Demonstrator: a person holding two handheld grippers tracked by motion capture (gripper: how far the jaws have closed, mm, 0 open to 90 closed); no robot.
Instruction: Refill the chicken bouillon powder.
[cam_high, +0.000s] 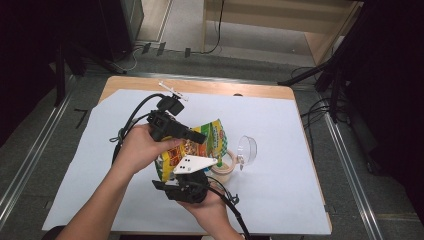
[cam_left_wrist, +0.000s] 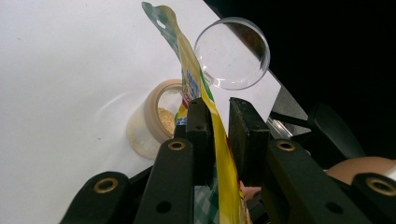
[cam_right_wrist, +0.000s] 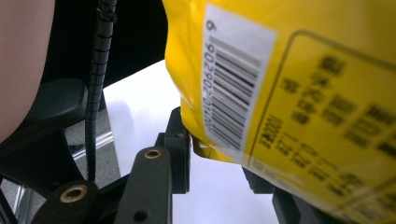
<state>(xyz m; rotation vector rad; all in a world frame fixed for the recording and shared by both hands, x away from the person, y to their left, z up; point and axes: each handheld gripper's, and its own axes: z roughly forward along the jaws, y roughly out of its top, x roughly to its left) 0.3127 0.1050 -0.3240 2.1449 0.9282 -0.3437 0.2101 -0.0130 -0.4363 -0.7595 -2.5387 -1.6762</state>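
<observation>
you're mid-pour: left gripper (cam_left_wrist: 215, 140) and right gripper (cam_right_wrist: 219, 154) both clamp the yellow snack bag (cam_high: 200, 145), tilted over the jar (cam_high: 225, 167), at five o'clock of table centre. next, tip further.

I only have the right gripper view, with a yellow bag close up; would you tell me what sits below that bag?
Observer: A small open jar with tan grains inside stands on the white sheet, under the tilted snack bag.
Operator: Is its lid on?
Observer: No, a clear lid lies off it, just beyond the jar.
Operator: Does anything else hold the bag?
Observer: Yes, the left gripper pinches the bag's edge between its jaws.
</observation>
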